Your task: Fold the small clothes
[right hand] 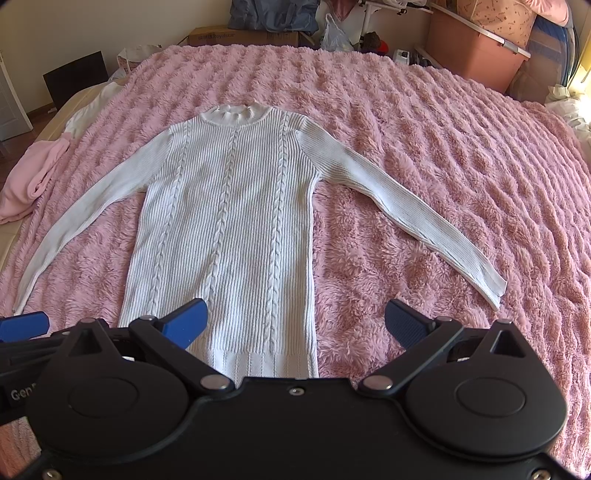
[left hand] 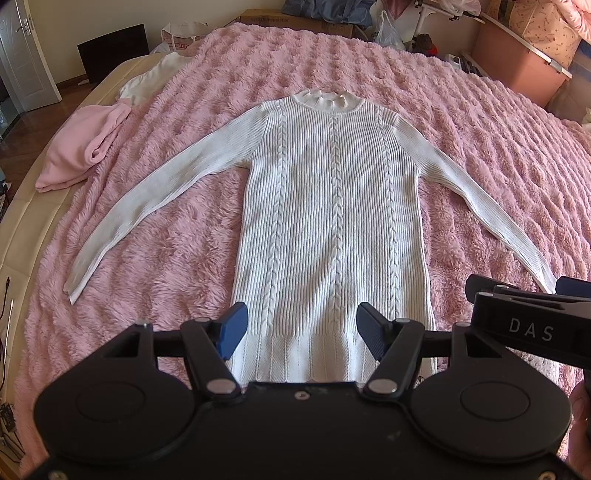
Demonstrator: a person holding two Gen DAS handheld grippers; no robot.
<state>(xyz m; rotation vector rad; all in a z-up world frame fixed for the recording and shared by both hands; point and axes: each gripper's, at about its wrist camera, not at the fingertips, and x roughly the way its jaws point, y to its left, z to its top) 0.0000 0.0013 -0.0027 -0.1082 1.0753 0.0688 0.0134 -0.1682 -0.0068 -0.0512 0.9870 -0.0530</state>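
Observation:
A white cable-knit sweater (left hand: pixel 332 206) lies flat, face up, on the pink fluffy bedspread (left hand: pixel 192 236), collar at the far end and both sleeves spread out to the sides. It also shows in the right wrist view (right hand: pixel 229 221). My left gripper (left hand: pixel 301 332) is open and empty, hovering over the sweater's hem. My right gripper (right hand: pixel 295 325) is open and empty, above the hem's right corner. The right gripper shows at the right edge of the left wrist view (left hand: pixel 532 314), near the right sleeve's cuff.
A folded pink garment (left hand: pixel 81 147) and a white garment (left hand: pixel 155 77) lie at the bed's far left. Cardboard boxes (right hand: pixel 243 35), a plastic bag (right hand: pixel 334 37) and a pink storage bin (right hand: pixel 476 48) stand beyond the far edge of the bed.

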